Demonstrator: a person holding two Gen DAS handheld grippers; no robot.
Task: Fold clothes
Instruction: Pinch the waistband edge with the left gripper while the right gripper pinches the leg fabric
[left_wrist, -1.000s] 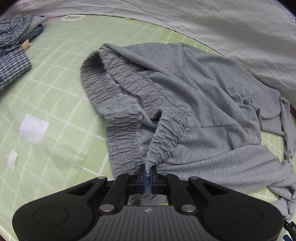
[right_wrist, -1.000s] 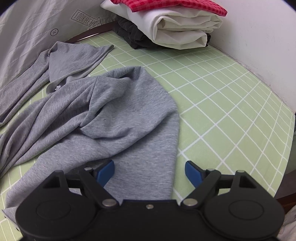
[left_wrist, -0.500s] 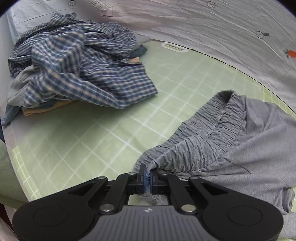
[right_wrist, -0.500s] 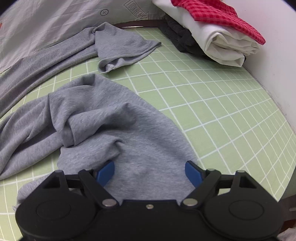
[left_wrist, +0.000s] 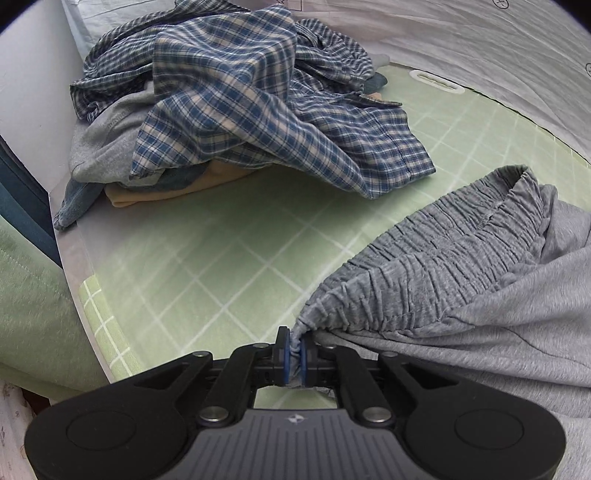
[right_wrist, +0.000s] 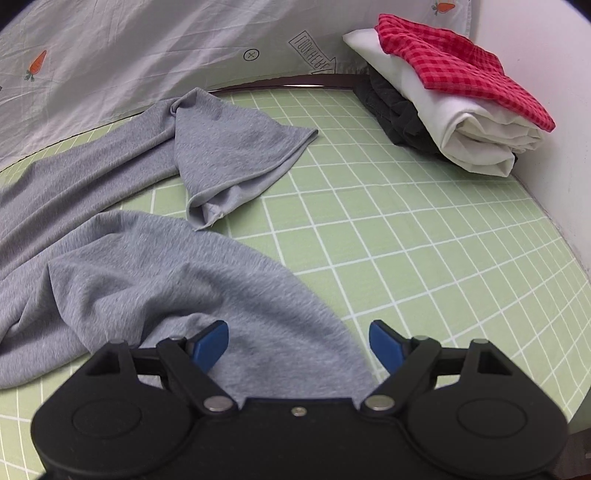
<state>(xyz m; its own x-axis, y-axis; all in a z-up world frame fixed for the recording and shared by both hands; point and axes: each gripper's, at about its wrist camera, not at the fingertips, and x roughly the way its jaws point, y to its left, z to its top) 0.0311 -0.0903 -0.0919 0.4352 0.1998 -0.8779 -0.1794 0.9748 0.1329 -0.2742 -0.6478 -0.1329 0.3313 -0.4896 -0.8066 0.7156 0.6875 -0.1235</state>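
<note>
My left hand-held gripper (left_wrist: 293, 356) pinches the gathered elastic waistband of the grey jersey sweatpants (left_wrist: 461, 280), which trail off toward 3 o'clock across the green grid-patterned surface (left_wrist: 229, 258). At 11 o'clock in the left view sits a rumpled heap topped by a blue-and-cream plaid shirt (left_wrist: 251, 96). My right hand-held gripper (right_wrist: 297, 341) is spread wide, its blue fingertips (right_wrist: 210, 341) straddling a grey trouser leg; whether they touch the cloth is unclear. At 1 o'clock in the right view, a stack of folded laundry carries a red gingham cloth (right_wrist: 454, 66) over white fabric (right_wrist: 472, 125).
</note>
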